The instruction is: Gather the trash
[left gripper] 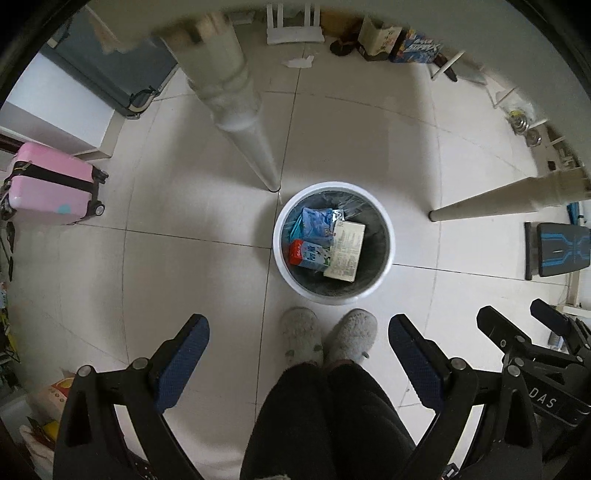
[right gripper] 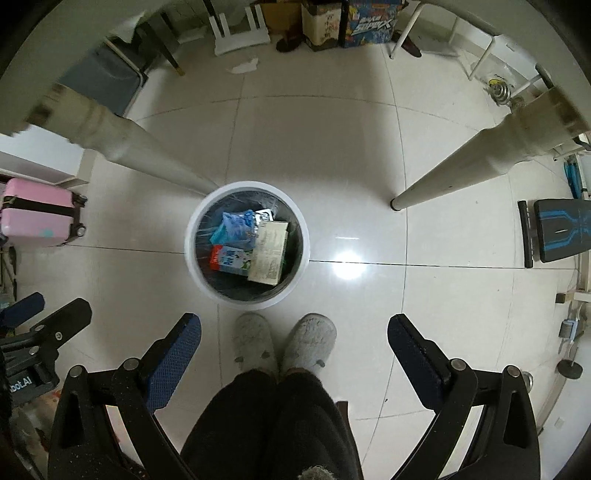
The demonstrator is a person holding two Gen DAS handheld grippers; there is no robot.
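- So the trash bin, white and round with a dark liner, sits on the tiled floor right in the middle of both views, just beyond the person's feet.
- Inside it there's a red-and-blue milk carton lying on its side, a cream box with printed text leaning right next to it on the right, and a crumpled blue wrapper at the far side.
- Both claws point pretty much straight down over the floor. Left claw is spread wide, nothing between its blue pads. Right claw is the same deal: wide apart and holding nothing.
- Two fuzzy grey slippers and dark trouser legs show between the fingers, near side of the bin.
- A cream worktop leg comes down just left of the bin at its far edge, and a second leg lands further off to the right.
- A bit of white paper lies on the floor way at the far end, near a white stool and some boxes.
- Pink suitcase is off to the left, a black and blue bench off to the right.
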